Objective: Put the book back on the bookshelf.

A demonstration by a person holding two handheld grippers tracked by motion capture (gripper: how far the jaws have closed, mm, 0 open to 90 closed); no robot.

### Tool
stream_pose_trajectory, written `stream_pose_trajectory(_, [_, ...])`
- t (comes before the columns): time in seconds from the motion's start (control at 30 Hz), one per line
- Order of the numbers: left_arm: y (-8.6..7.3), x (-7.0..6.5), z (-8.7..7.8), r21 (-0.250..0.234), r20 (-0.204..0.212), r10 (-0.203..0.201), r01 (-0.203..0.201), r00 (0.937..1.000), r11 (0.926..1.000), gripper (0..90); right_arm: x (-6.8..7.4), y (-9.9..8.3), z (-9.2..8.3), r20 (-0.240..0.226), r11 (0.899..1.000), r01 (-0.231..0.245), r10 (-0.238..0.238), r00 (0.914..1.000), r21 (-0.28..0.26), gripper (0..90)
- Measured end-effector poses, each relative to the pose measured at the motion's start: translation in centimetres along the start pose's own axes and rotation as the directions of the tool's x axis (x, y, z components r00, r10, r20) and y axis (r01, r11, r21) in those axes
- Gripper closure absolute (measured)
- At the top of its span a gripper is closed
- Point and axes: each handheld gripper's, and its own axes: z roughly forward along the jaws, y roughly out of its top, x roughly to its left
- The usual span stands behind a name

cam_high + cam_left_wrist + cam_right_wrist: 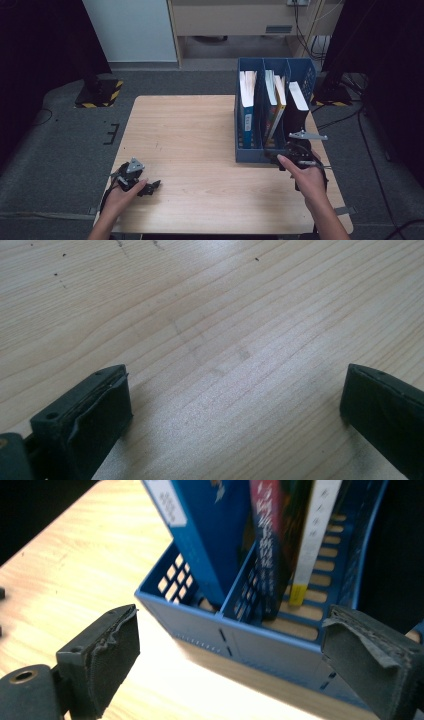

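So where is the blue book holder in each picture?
High view: the blue book holder stands at the table's right side, just ahead of the right gripper.
Left gripper view: not in it; bare tabletop between open jaws.
Right gripper view: upper middle to right, beyond the open jaws.
Shared landmark: the blue book leaning in its left slot, also in the right gripper view.

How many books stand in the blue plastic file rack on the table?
4. A blue-covered book stands in the left compartment, two leaning books in the middle one, and a black-covered book in the right one of the blue plastic file rack. Thinner ones may be hidden.
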Motion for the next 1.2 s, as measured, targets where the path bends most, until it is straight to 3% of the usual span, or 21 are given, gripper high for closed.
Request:
stream_pose_trajectory(0.53, [0.0,0.0,0.0,0.000,0.000,0.000,0.000,1.0000,1.0000,0.0,1.9,-3.5,1.7,-0.023,0.997,0.053,-0.052,0.9984,0.056,8.7])
stream_pose_trajectory(0.77, [0.0,0.0,0.0,0.000,0.001,0.001,-0.001,1.0000,1.0000,0.0,3.2,-4.5,2.9,-0.038,0.990,0.114,-0.112,0.9930,0.085,9.0])
stream_pose_trajectory(1.2, [0.0,0.0,0.0,0.002,0.002,0.002,-0.002,1.0000,1.0000,0.0,6.0,-5.6,5.3,-0.083,0.974,0.180,-0.170,0.9820,0.136,9.3])
